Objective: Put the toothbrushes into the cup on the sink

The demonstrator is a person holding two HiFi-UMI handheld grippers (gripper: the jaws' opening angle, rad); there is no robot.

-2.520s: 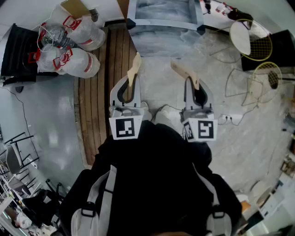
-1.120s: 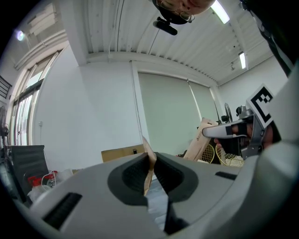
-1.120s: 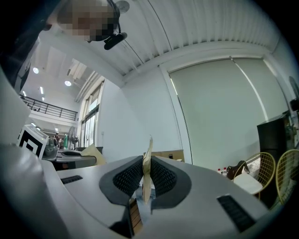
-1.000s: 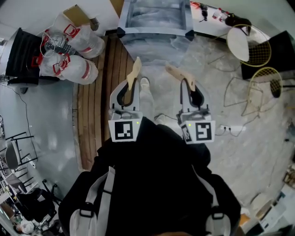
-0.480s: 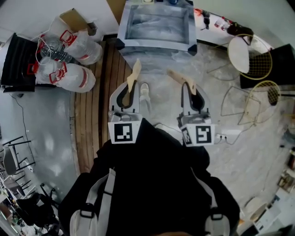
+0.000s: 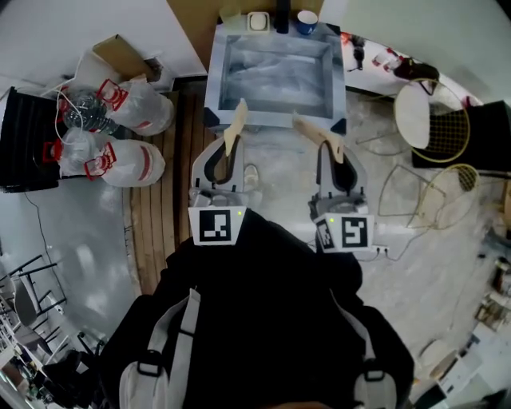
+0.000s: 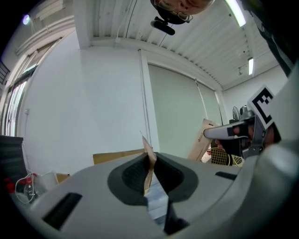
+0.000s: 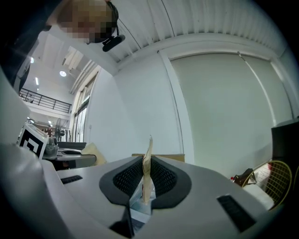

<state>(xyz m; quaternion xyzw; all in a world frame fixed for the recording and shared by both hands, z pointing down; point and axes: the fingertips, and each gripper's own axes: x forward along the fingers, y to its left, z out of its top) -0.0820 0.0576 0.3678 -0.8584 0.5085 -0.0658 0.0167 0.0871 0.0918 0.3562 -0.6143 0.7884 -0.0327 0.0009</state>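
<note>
Each gripper holds a flat beige toothbrush that sticks out ahead of its jaws. My left gripper (image 6: 226,150) is shut on the left toothbrush (image 6: 235,121), whose tip reaches over the near rim of the grey sink (image 6: 212,88). My right gripper (image 6: 335,153) is shut on the right toothbrush (image 6: 313,129). A blue cup (image 6: 306,21) stands on the sink's far rim, well ahead of both. In the left gripper view the toothbrush (image 7: 147,150) stands edge-on in the left gripper (image 7: 150,173). In the right gripper view the toothbrush (image 8: 148,154) stands in the right gripper (image 8: 146,176).
A white dish (image 6: 257,21) and a dark tap (image 6: 282,14) sit beside the cup. White bags of bottles (image 6: 120,128), a cardboard box (image 6: 121,54) and a black case (image 6: 24,144) lie left, past the wooden floor strip (image 6: 160,208). Wire chairs (image 6: 435,120) stand right.
The sink has come nearer and lower in the head view, and the cup on its far rim has come into view. Both grippers keep their toothbrushes in the same pose.
</note>
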